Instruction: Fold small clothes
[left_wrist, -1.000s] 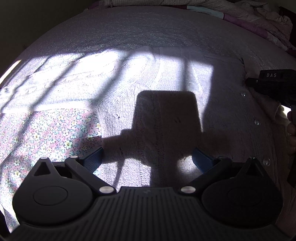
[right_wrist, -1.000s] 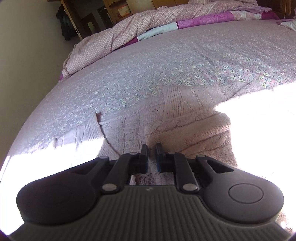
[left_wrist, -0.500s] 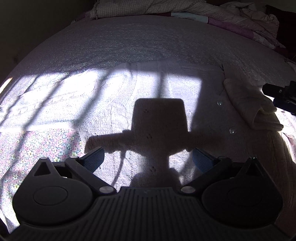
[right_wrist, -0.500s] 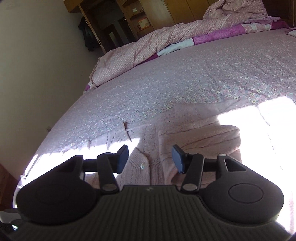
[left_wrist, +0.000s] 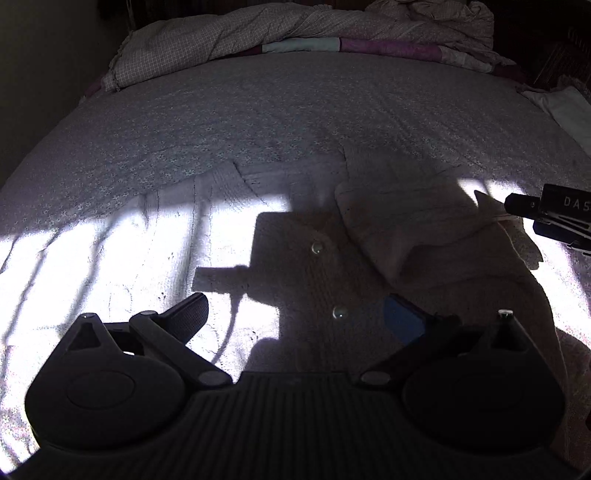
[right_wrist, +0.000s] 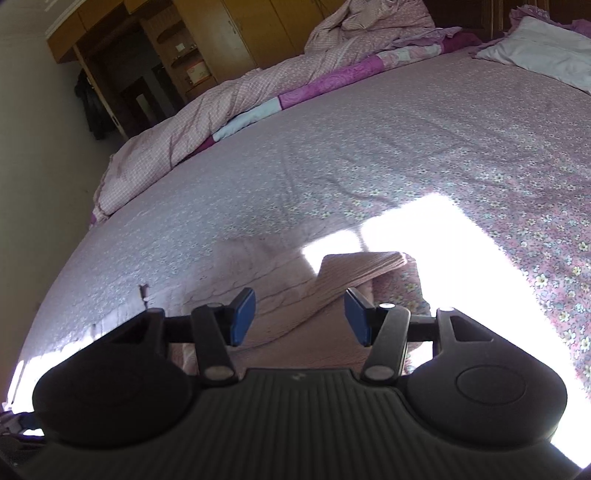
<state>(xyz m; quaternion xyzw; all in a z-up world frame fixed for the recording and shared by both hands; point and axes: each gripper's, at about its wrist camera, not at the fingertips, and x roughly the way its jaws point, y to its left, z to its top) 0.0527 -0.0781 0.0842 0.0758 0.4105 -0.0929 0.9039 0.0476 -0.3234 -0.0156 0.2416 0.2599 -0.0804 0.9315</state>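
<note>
Both our claws are spread and empty. A pale pink cable-knit cardigan (left_wrist: 369, 266) with round glassy buttons (left_wrist: 317, 247) lies on the floral bed (left_wrist: 258, 122) under the left claw (left_wrist: 295, 314); its ribbed folded sleeve (right_wrist: 354, 273) is just ahead of the right claw (right_wrist: 300, 314).

The sweater (left_wrist: 373, 258) is bumpy knitted wool with shiny clear buttons (left_wrist: 317, 247), the bed sheet (right_wrist: 369, 147) is soft flowery cloth, and the cupboard (right_wrist: 221, 33) is wood.
</note>
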